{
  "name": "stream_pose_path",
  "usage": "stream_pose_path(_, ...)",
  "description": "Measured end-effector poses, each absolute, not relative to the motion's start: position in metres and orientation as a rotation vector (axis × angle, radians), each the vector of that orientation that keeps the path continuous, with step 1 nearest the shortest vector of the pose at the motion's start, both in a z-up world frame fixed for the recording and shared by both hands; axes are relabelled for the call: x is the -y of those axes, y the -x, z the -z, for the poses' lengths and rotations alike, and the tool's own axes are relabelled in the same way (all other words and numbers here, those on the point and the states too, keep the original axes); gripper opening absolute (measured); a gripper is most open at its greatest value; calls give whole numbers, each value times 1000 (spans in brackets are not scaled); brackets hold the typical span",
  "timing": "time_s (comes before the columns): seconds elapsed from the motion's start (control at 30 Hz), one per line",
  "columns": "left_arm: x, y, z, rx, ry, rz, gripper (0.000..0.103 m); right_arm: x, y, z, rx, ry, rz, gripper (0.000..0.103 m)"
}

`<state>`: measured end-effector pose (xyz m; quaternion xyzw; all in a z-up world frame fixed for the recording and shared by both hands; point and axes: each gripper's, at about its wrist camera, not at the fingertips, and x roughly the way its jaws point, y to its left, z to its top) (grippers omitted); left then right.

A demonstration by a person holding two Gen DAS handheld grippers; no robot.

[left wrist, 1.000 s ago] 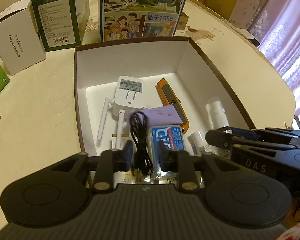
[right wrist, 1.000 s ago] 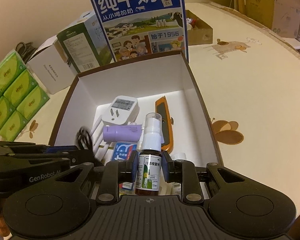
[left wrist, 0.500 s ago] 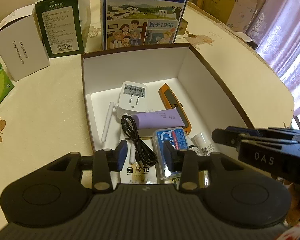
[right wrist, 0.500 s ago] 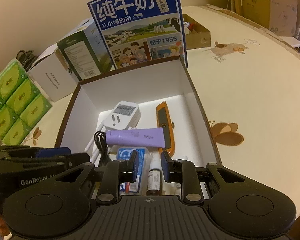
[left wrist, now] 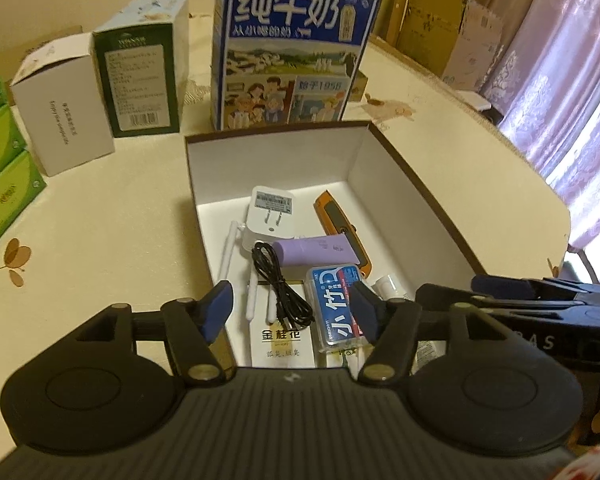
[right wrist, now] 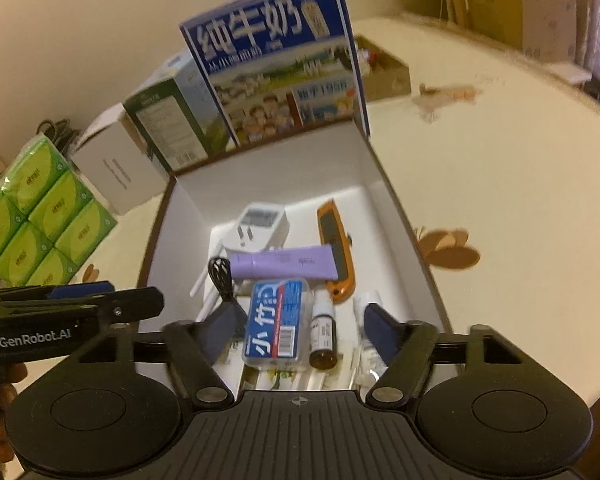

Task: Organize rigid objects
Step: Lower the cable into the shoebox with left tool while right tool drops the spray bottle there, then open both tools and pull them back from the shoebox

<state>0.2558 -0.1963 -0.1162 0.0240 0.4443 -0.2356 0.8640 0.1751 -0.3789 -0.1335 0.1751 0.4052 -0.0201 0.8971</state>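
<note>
In box [right wrist: 400, 216], bottle [right wrist: 323, 334] lengthwise, cap-away.

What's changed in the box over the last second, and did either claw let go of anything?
The right claw let go of the brown spray bottle; it now lies in the white box beside the floss case. The left claw released the black cable. Both claws' jaws have just been opening and grip nothing. The plug, utility knife and purple tube stayed put.

Beyond the hand-held gripper, the milk carton [left wrist: 292, 56] reads "纯牛奶" and "1956"; just ahead, the floss case [left wrist: 336, 304] reads "小竹", the packet [left wrist: 282, 340] "金桂花"; the other hand-held gripper [right wrist: 56, 320] says "GenRobot.AI".
</note>
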Motion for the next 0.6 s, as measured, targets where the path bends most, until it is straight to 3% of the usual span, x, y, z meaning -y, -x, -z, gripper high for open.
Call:
stream_pose_path(0.27, 165, -229, 91, -881, -70, 452, 70, 354, -158, 109, -825, -333, 2, 79)
stream_pose_path(0.6, 97, -180, 50, -843, -49, 352, 71, 301, -130, 72, -796, -319, -104, 81)
